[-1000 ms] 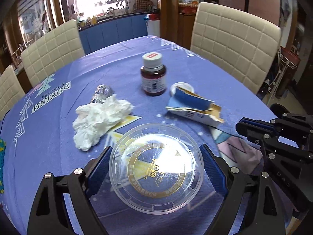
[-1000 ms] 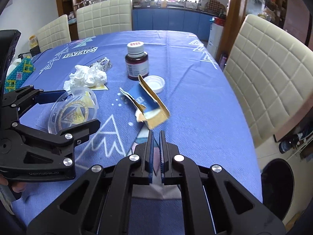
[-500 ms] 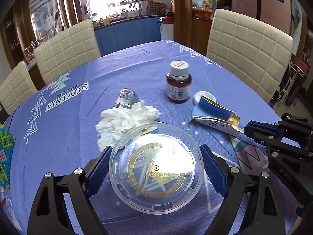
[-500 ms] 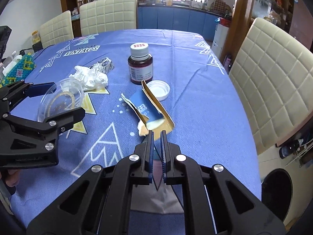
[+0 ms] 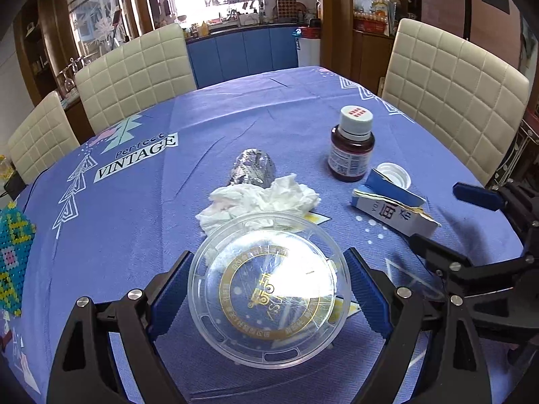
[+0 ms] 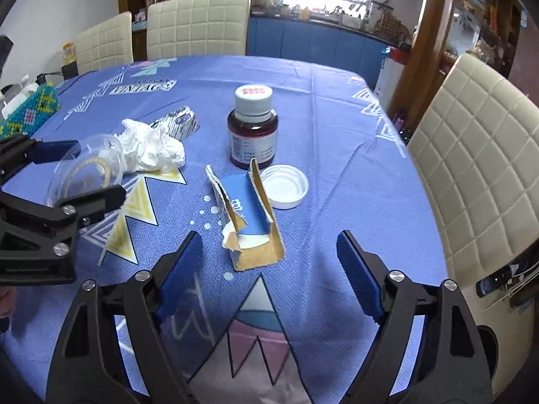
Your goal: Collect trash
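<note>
1. Left gripper [image 5: 267,289] up front, and its jaws are clamped on a clear plastic lid [image 5: 267,288] with a gold ring printed on it. The blue pads press both sides of the rim, and the lid is carried tilted above the desk [image 5: 141,208].
2. Over to the right gripper [image 6: 269,271]: jaws spread wide, nothing between them, hovering low over the blue patterned cloth.
3. Just ahead of those open jaws lies the torn blue carton [image 6: 246,219], ripped open with brown card showing inside, its open end facing the gripper.
4. Touching the carton's far right edge, a white screw cap [image 6: 284,186] sits upside down on the cloth.
5. Behind the cap stands a brown bottle [image 6: 252,134], upright, white cap on, labelled.
6. Left of the bottle there's a crumpled white tissue [image 6: 151,149], and a ball of silver foil [image 6: 180,123] tucked right against its far side.
7. From the left wrist view, the tissue [image 5: 259,202] sits just beyond the held lid, partly seen through the clear plastic.
8. A colourful beaded item [image 5: 11,252] sits at the desk's left edge, well apart from the rubbish.
9. Cream quilted chairs [image 5: 451,91] ring the desk.
</note>
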`<state>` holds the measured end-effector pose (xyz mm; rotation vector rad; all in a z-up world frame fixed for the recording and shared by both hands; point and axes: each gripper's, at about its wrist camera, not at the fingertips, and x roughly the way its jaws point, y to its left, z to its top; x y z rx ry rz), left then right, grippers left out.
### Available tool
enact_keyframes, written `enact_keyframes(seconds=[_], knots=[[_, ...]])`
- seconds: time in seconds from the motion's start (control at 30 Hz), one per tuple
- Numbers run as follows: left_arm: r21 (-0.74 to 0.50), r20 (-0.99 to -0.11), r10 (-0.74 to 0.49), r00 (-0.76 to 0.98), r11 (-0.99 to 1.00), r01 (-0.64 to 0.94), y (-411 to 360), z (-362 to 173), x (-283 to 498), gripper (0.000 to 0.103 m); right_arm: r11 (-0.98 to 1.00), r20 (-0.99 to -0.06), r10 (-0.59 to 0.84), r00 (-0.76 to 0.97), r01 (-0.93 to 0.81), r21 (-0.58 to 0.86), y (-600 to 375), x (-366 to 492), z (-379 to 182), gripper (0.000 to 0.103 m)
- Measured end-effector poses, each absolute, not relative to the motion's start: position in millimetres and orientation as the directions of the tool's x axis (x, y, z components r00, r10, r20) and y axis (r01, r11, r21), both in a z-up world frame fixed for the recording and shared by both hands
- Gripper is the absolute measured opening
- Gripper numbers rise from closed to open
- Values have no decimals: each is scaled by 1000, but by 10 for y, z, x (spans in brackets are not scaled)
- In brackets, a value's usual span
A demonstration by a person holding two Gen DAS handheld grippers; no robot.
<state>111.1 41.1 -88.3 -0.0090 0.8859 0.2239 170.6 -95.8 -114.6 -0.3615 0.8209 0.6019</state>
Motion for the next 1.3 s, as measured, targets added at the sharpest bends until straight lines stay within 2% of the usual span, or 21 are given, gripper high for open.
enact_keyframes(seconds=[0.27, 0.33, 0.37, 0.4, 0.43, 0.8, 1.3], knots=[[91, -768, 219, 602, 968, -235, 559, -881, 1123, 85, 729, -788, 391, 476, -682, -50, -704, 1767, -1260, 67], [92, -767, 221, 603, 967, -237, 559, -875, 1126, 85, 727, -795, 388, 467, -685, -47, -669, 1797, -1278, 61], [91, -766, 220, 604, 967, -237, 556, -874, 1126, 85, 728, -796, 395, 459, -685, -34, -664, 1817, -1279, 54], [90, -766, 218, 604, 968, -236, 552, -871, 1127, 85, 730, -798, 400, 451, -683, -20, -666, 1835, -1278, 42], [88, -767, 217, 604, 968, -235, 546, -871, 1126, 85, 729, -799, 408, 441, -684, -4, -667, 1846, -1272, 39], [79, -769, 174, 615, 981, -178, 334, -868, 1139, 85, 744, -793, 404, 456, -668, -5, -897, 1610, -1211, 37], [64, -761, 20, 648, 997, 45, -535, -845, 1186, 85, 862, -795, 291, 532, -507, -23, -1789, 1327, -1117, 38]])
